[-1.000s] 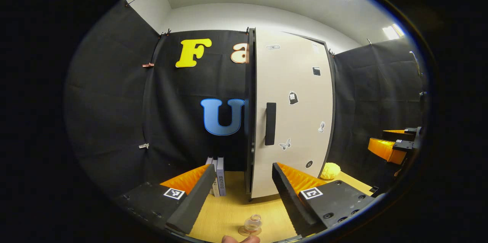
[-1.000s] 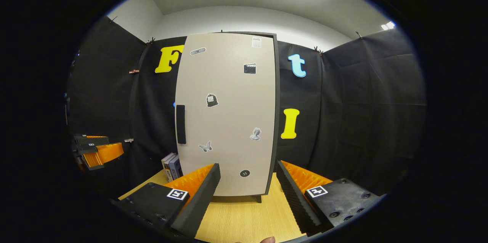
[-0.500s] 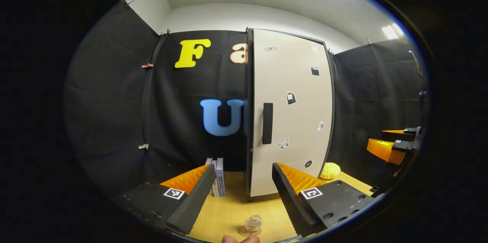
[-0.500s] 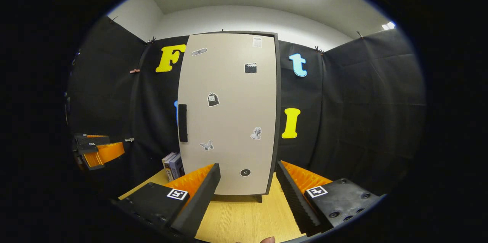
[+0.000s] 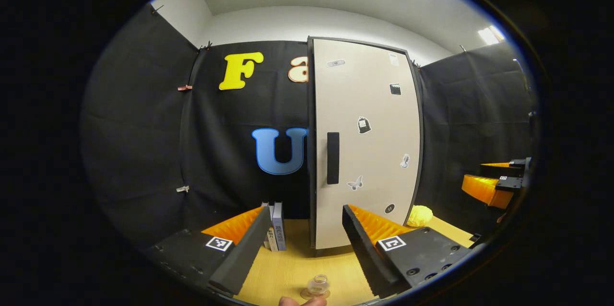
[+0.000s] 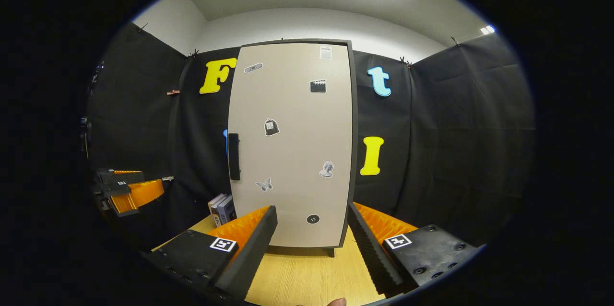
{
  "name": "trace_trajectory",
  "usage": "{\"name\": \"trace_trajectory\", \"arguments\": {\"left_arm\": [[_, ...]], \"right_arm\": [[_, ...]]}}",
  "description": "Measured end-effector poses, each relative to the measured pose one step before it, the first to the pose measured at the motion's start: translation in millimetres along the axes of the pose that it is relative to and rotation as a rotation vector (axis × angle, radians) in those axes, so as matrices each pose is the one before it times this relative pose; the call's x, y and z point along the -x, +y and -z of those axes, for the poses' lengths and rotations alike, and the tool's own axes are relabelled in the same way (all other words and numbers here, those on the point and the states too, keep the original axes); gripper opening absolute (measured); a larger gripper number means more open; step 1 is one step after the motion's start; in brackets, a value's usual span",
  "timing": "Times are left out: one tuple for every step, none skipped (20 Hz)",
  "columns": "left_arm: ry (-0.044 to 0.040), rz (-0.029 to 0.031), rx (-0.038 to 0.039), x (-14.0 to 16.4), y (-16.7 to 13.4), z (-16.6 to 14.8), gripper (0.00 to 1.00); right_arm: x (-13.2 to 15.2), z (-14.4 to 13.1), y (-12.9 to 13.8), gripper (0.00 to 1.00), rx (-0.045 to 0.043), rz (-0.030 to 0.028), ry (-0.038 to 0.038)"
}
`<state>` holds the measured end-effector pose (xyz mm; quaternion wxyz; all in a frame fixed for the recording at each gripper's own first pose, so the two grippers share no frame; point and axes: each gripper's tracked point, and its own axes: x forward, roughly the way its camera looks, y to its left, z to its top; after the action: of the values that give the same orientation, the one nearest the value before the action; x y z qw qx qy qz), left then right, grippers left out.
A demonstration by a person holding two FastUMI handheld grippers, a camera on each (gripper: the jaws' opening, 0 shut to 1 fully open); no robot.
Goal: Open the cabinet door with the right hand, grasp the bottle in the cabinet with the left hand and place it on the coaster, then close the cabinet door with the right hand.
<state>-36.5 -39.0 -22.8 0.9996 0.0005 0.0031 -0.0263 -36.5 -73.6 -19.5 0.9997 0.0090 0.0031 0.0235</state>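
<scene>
Right gripper view faces the cabinet door, shut flush at the table's far edge — judged the closing step, all but finished. Both the right claw and the left claw gape wide, holding nothing. At the wooden table's near edge the bottle stands on its coaster — next, simply withdraw.

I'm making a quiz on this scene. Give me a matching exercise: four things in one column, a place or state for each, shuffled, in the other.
1. bottle
2. cabinet door
3. books
4. left gripper

a. shut
b. open, holding nothing
c. on the coaster
d. upright, left of the cabinet

Pairs: 1-c, 2-a, 3-d, 4-b
</scene>
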Motion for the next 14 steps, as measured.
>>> {"name": "trace_trajectory", "arguments": {"left_arm": [[-0.00433, -0.00600, -0.00223, -1.71, -2.44, -0.65, 0.94], [-0.00668, 0.00059, 0.00147, -1.92, -4.53, -1.69, 0.94], [-0.00560, 0.00260, 0.00361, -1.93, -5.02, -1.02, 0.94], [-0.00443, 0.00389, 0.00598, -1.75, -4.94, -1.54, 0.94], [-0.00144, 0.00177, 0.00528, -1.36, -4.23, 0.13, 0.94], [-0.00223, -0.00067, -0.00087, -1.53, -3.59, -1.19, 0.94], [-0.00358, 0.00299, -0.00774, -1.96, -4.32, -1.15, 0.94], [-0.00251, 0.00331, -0.00448, -2.21, -3.52, 0.19, 0.94], [-0.00033, 0.00347, -0.00081, -1.73, -3.49, 1.35, 0.94], [-0.00478, 0.00053, -0.00095, -1.50, -2.29, -0.90, 0.94], [-0.00840, -0.00152, -0.00257, -1.00, -1.78, -1.14, 0.94], [-0.00956, -0.00341, -0.00075, -0.90, -1.50, -2.15, 0.94], [-0.00731, -0.00234, 0.00177, 0.29, -1.61, 0.01, 0.94], [-0.00368, -0.00135, 0.00466, -0.56, -1.93, -0.67, 0.94]], "right_arm": [[-1.76, -0.82, -2.05, 0.96, -0.00218, -0.00124, -0.00384], [-2.93, -0.04, -3.34, 0.96, -0.00235, -0.00089, -0.00324], [-2.30, 0.98, -2.86, 0.96, -0.00392, -0.00080, -0.00042], [-2.06, 1.86, -2.76, 0.96, -0.00358, -0.00300, 0.00515], [-2.46, 0.72, -2.94, 0.96, -0.00082, -0.00143, 0.00182], [-1.31, 1.30, -3.97, 0.96, -0.00043, 0.00142, 0.00269], [-1.14, -2.36, -5.66, 0.96, -0.00507, 0.00724, -0.00963], [-1.75, -2.32, -4.65, 0.96, -0.00967, 0.00696, -0.01019], [-2.05, -1.40, -3.47, 0.96, -0.00968, 0.00160, -0.00931], [-1.88, 0.50, -2.63, 0.96, -0.00541, 0.00058, -0.00322], [-2.07, 1.83, -3.05, 0.96, -0.00089, -0.00235, 0.00321], [-2.17, 1.72, -3.08, 0.96, 0.00102, -0.00207, 0.00486], [-1.98, 1.51, -2.16, 0.96, -0.00093, -0.00203, 0.00390], [-1.21, 0.17, -2.04, 0.96, -0.00165, -0.00344, -0.00008]]}}
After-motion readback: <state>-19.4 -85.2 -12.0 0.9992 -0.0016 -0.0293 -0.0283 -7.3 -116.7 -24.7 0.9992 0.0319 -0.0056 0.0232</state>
